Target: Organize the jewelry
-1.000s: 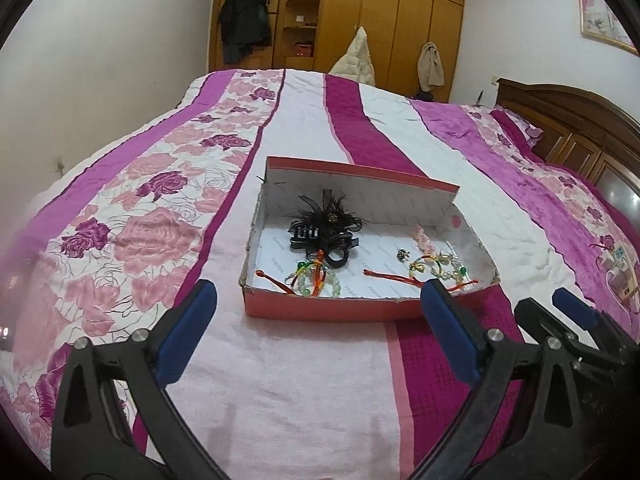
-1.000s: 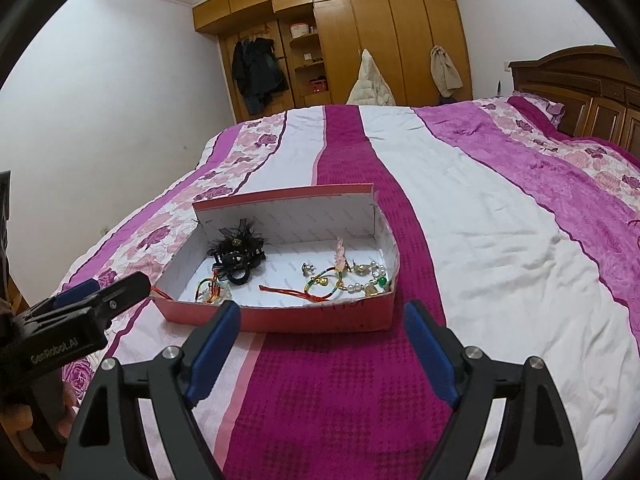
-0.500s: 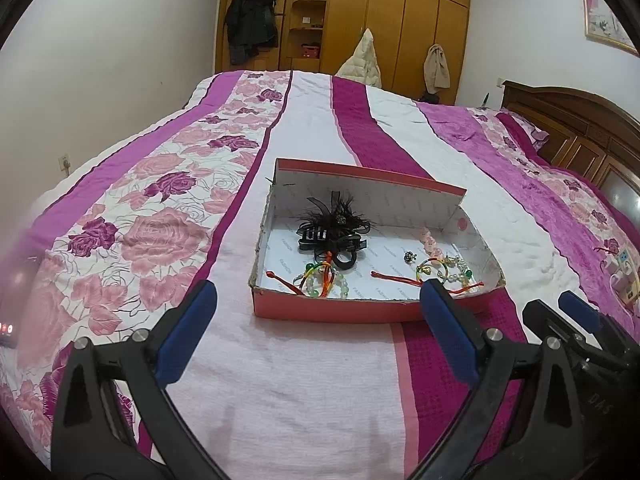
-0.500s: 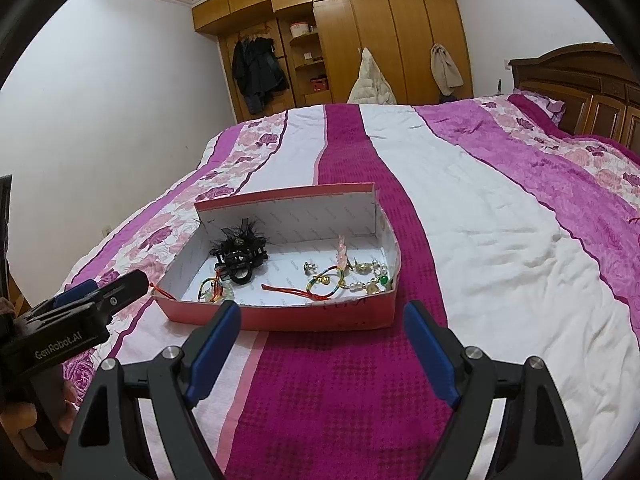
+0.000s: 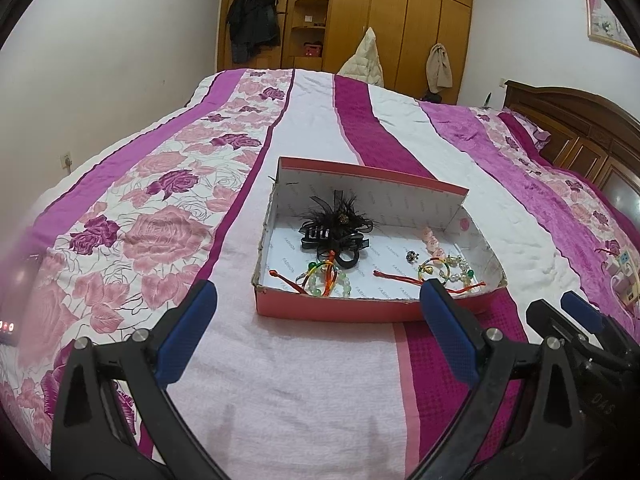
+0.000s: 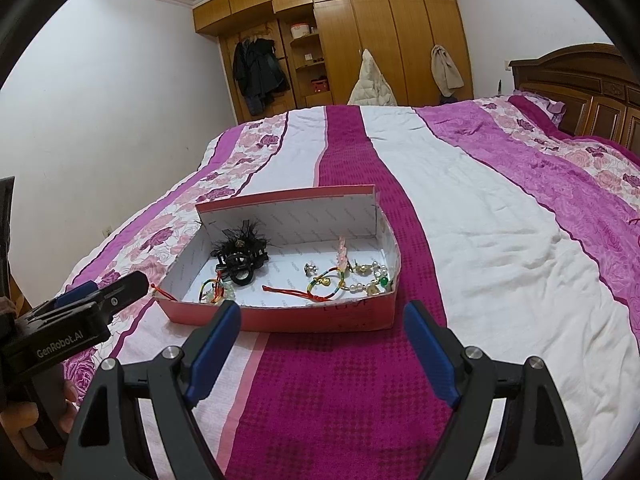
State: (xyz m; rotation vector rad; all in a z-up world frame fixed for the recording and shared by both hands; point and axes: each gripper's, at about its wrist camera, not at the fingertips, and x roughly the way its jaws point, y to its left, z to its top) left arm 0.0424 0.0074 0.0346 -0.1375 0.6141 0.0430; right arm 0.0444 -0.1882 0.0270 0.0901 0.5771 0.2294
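A shallow red cardboard box with a white lining lies on the bed. In it are a black feathered hair clip, beaded and corded bracelets at the left and right, a red cord and a small ring. My left gripper is open and empty, just short of the box's near wall. My right gripper is open and empty, also just in front of the box. Each gripper shows at the edge of the other's view.
The bed has a pink, white and magenta striped cover. A wooden headboard is at the right. A wardrobe with hanging coats stands at the far wall. A small white object lies at the bed's right edge.
Both grippers have shifted slightly; in the left wrist view the box has drifted to the right. Both stay open and empty.
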